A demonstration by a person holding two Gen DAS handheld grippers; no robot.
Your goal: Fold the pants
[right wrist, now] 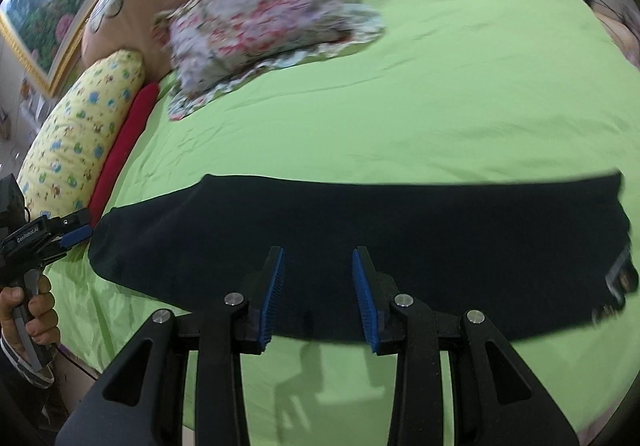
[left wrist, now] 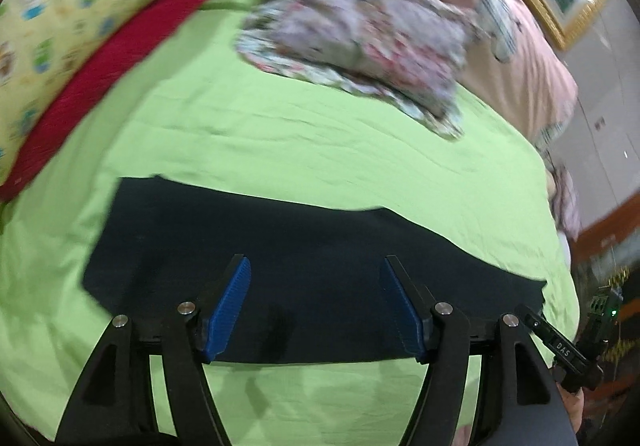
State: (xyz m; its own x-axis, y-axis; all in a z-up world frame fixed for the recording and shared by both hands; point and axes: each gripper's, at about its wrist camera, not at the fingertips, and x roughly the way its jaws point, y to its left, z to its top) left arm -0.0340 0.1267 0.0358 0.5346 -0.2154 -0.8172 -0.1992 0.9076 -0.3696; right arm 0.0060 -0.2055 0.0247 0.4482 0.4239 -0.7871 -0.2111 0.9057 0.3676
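Dark navy pants [left wrist: 304,266] lie flat as a long folded band across the green bedsheet [left wrist: 304,150]; they also show in the right wrist view [right wrist: 380,230], waistband with a label at the right end. My left gripper [left wrist: 318,266] is open, hovering over the pants, holding nothing. My right gripper [right wrist: 318,256] is open, narrower, above the pants' near edge, empty. The left gripper also shows at the pants' left end in the right wrist view [right wrist: 68,236].
A floral cushion [right wrist: 260,30] lies on the far part of the sheet [right wrist: 440,94]. A yellow patterned bolster [right wrist: 80,134] and a red cloth [right wrist: 128,142] run along the left edge. A pink headboard [left wrist: 532,46] and framed picture stand behind.
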